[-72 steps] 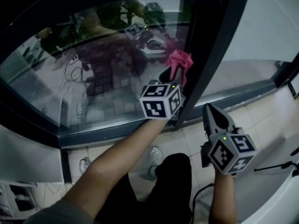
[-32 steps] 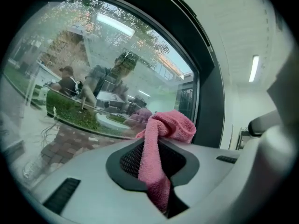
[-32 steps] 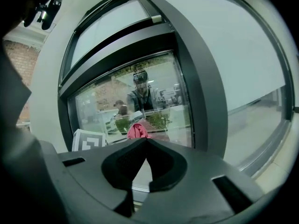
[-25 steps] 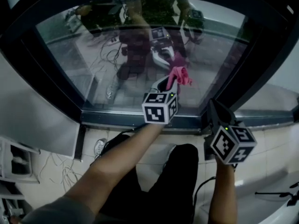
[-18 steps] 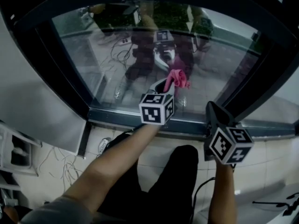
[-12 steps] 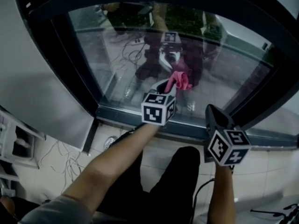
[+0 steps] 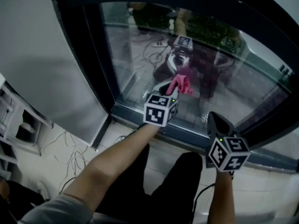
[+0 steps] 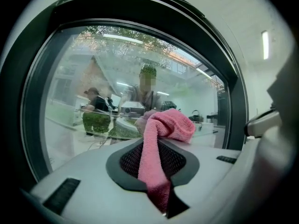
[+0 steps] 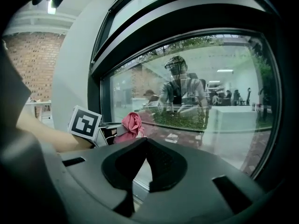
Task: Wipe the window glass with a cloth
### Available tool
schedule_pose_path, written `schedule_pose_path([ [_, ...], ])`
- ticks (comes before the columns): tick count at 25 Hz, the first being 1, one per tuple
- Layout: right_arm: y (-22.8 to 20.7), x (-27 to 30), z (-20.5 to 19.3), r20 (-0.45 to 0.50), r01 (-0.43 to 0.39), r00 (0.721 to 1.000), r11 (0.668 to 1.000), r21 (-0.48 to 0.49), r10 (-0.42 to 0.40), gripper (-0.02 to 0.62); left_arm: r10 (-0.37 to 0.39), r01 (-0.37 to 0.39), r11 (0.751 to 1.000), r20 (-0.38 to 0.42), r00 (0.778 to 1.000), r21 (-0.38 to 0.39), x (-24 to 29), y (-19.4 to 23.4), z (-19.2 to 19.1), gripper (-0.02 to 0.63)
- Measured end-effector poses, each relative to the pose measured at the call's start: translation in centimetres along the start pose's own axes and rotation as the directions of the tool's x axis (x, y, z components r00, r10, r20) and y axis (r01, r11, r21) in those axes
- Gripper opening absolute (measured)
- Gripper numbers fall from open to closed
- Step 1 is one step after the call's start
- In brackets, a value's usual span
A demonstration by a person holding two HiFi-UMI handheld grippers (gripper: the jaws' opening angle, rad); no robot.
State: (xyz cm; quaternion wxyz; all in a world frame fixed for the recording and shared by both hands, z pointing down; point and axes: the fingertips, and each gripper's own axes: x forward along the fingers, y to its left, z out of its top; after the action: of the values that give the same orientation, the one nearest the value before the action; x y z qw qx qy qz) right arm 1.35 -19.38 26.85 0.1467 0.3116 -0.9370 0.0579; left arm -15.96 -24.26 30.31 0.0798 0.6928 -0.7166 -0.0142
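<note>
The cloth (image 7: 180, 84) is a single pink one, pinched in the left gripper (image 7: 165, 87). The jaws are closed tight on its lower strip, and the rest bunches up in a loose wad past the fingertips. The left gripper view shows the strip running down the dark pads. The end of the strip is lost in the gap between them.

The wad sits right at the window glass (image 7: 140, 45), low on the pane and near its bottom frame (image 7: 135, 115). No view settles whether the cloth actually presses on the glass or stops just short. Reflections of the person and the grippers crowd the pane, so what lies beyond it is hard to read. The top and right of the window run out of the head view.

There are two grippers, each with one marker cube: the left cube (image 7: 160, 110) and the right cube (image 7: 228, 153).

The left forearm (image 7: 112, 164) is bare and stretched well forward, pointing its gripper up at the glass. The right forearm (image 7: 223, 199) is held closer to the body. The right gripper (image 7: 216, 119) is lower than the left and off to its right, and it aims at the bottom frame. Its own view shows the fingertips together with nothing between them, and the cloth shows beyond them on the left.
</note>
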Motion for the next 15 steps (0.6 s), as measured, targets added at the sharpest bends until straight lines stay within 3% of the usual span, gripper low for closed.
schedule_pose_path([
  [15,7.3,6.2,1.7,-0.029,-0.144,0.989,0.988,-0.056,0.143,0.005,0.199,-0.194,0.978,0.050,0.979,-0.082,-4.9,14.0,1.8,0.058],
])
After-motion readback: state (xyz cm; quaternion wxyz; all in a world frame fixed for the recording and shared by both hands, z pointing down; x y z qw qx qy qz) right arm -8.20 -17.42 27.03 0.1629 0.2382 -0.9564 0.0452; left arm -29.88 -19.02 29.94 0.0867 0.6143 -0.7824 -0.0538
